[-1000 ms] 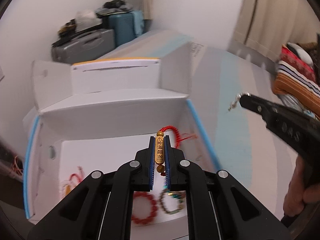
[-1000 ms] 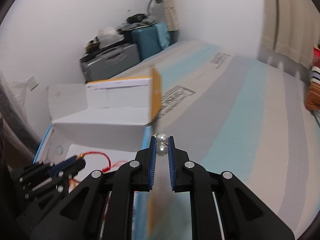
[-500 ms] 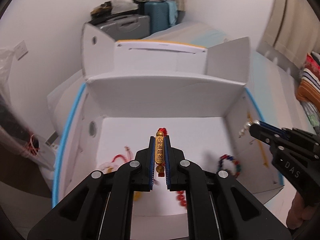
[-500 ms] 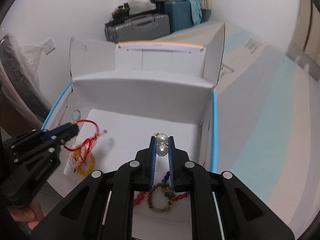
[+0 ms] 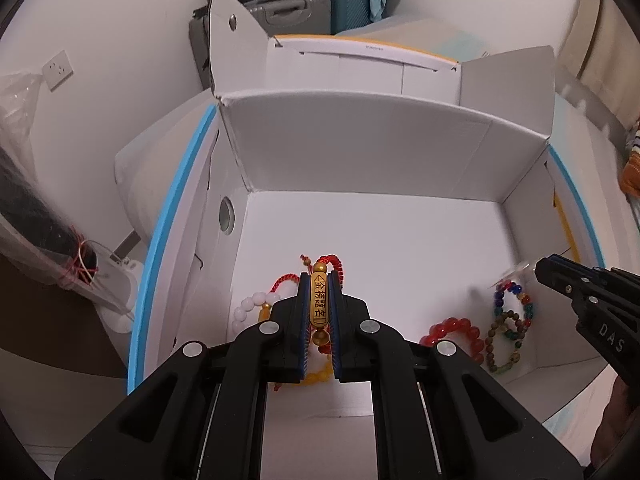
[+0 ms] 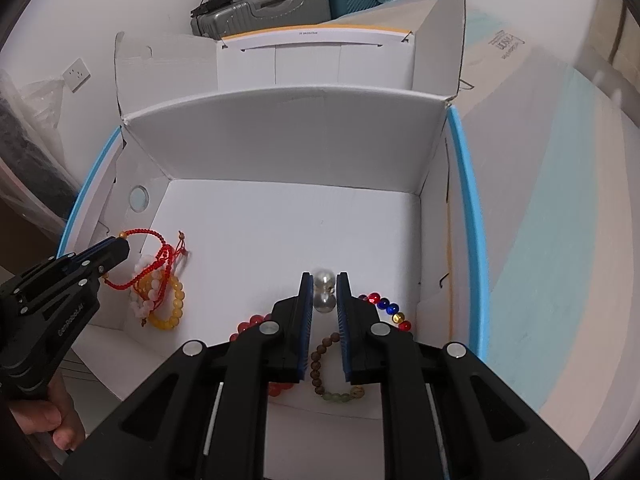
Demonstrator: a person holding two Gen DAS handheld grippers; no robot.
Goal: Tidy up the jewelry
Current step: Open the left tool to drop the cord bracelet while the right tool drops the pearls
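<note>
My left gripper [image 5: 320, 288] is shut on a gold tube charm [image 5: 319, 300] of a red cord bracelet [image 6: 154, 258], low over the left side of the white box floor [image 5: 380, 240]. Under it lie a white bead bracelet [image 5: 250, 306] and a yellow bead bracelet [image 6: 168, 304]. My right gripper [image 6: 324, 284] is shut on a pearl piece [image 6: 324, 290] over the right side of the box. Below it lie a red bead bracelet [image 5: 452, 328], a multicoloured bead bracelet [image 5: 516, 300] and a brown bead bracelet [image 6: 332, 368].
The box has upright white flaps [image 6: 280, 136] and blue-edged side walls [image 6: 468, 220]. It sits on a pale blue and grey striped surface [image 6: 560, 160]. Suitcases [image 6: 260, 4] stand at the back wall. A plastic-wrapped dark roll [image 5: 36, 216] is at the left.
Both grippers have moved down into the box with their pieces, closer to the floor. The left one has come over the white and yellow bracelets, the right one over the bead bracelets.
</note>
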